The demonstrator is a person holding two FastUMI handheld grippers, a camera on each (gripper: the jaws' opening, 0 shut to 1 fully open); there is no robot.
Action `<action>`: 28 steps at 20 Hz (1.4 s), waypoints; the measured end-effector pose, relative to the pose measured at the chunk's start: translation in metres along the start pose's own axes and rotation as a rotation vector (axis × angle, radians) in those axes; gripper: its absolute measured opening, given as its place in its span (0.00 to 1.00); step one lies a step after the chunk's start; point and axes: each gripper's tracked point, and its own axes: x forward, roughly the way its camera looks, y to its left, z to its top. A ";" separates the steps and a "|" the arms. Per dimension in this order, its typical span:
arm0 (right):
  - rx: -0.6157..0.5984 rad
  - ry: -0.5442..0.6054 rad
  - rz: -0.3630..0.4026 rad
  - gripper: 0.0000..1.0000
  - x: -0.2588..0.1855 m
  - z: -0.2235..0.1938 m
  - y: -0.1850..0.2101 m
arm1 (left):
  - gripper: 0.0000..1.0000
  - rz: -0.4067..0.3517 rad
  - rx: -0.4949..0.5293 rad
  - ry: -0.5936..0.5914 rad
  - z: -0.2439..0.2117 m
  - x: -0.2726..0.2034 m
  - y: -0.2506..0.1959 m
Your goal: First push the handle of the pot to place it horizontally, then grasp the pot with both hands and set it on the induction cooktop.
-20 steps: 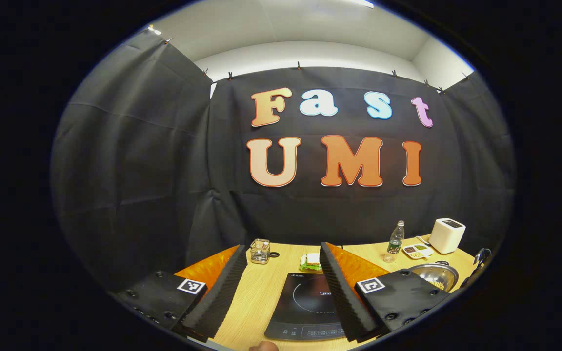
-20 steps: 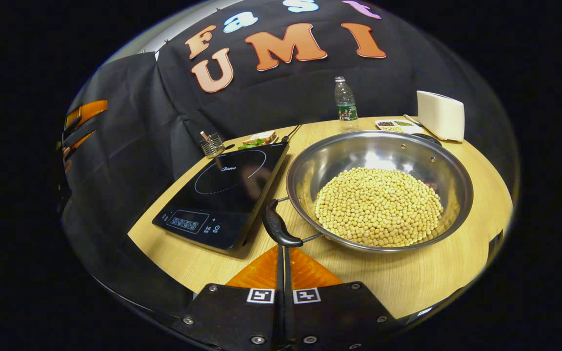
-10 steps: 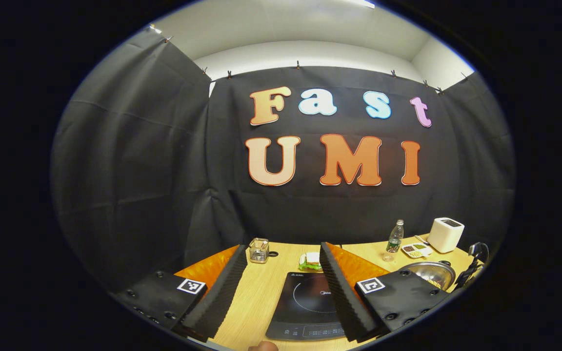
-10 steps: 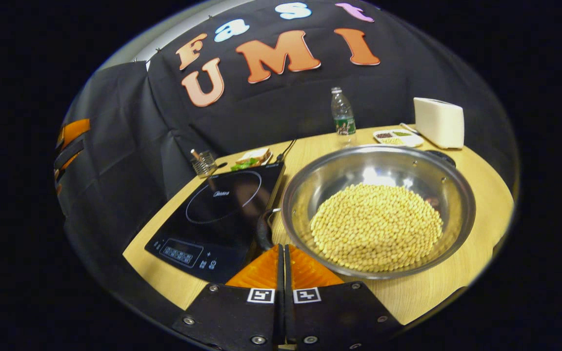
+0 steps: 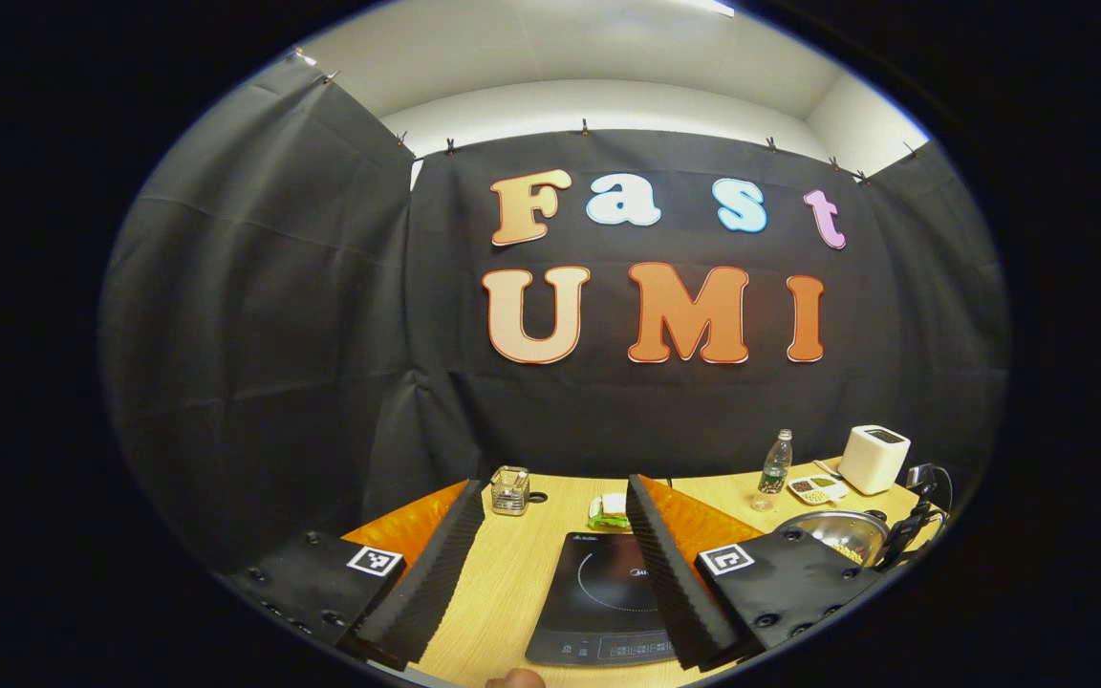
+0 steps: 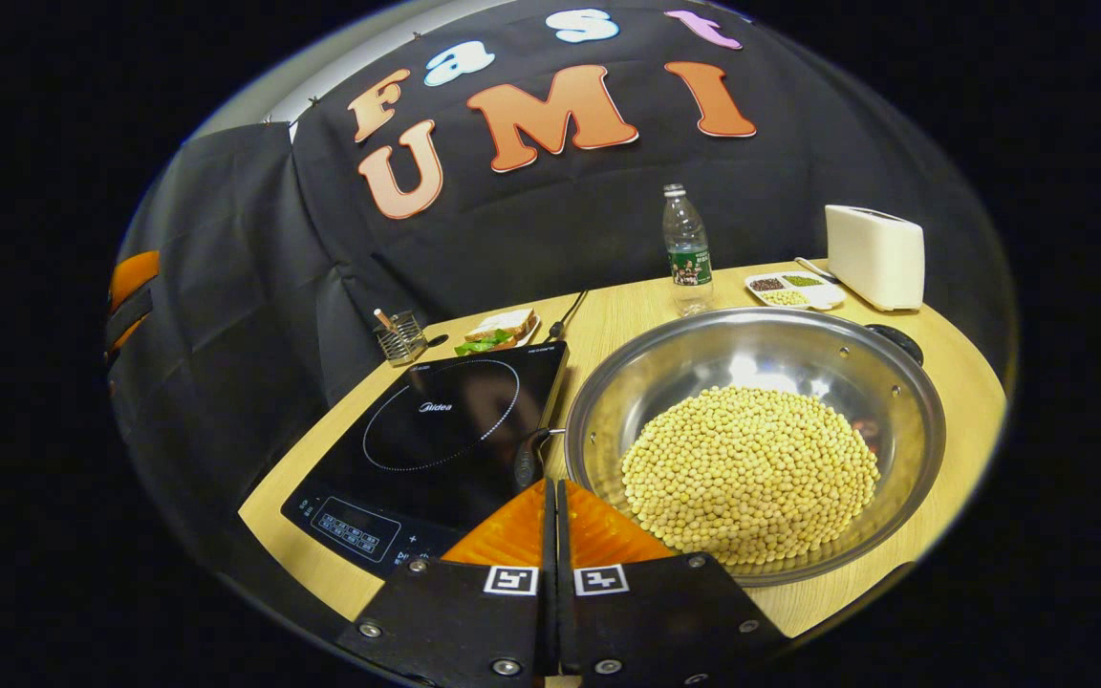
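Steel pot, round and heaped with pale beans, is sitting beside our glossy flat cooktop; we are keeping right gripper clenched empty, left gripper spread.

The left hand-held gripper is hovering above the table with its jaws standing wide apart, framing the induction cooktop. The pot is sitting at the right beyond the cooktop. A bottle, a white toaster and a small wire basket are standing along the back.
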 end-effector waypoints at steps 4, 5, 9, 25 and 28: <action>-0.025 -0.023 -0.027 0.00 0.010 0.005 0.001 | 0.97 0.002 0.004 -0.008 0.002 -0.002 0.001; -0.032 -0.028 -0.034 0.00 0.011 0.005 0.001 | 0.97 0.000 0.005 -0.010 0.002 -0.003 0.000; -0.052 -0.049 -0.052 0.00 0.019 0.009 0.001 | 0.97 -0.008 0.000 -0.008 0.002 -0.002 -0.001; -0.042 -0.051 -0.093 0.00 0.050 0.017 -0.003 | 0.97 -0.039 -0.030 0.040 -0.022 0.015 -0.019; -0.029 -0.051 -0.080 0.00 0.038 0.021 -0.004 | 0.98 -0.077 -0.036 0.053 -0.033 0.024 -0.044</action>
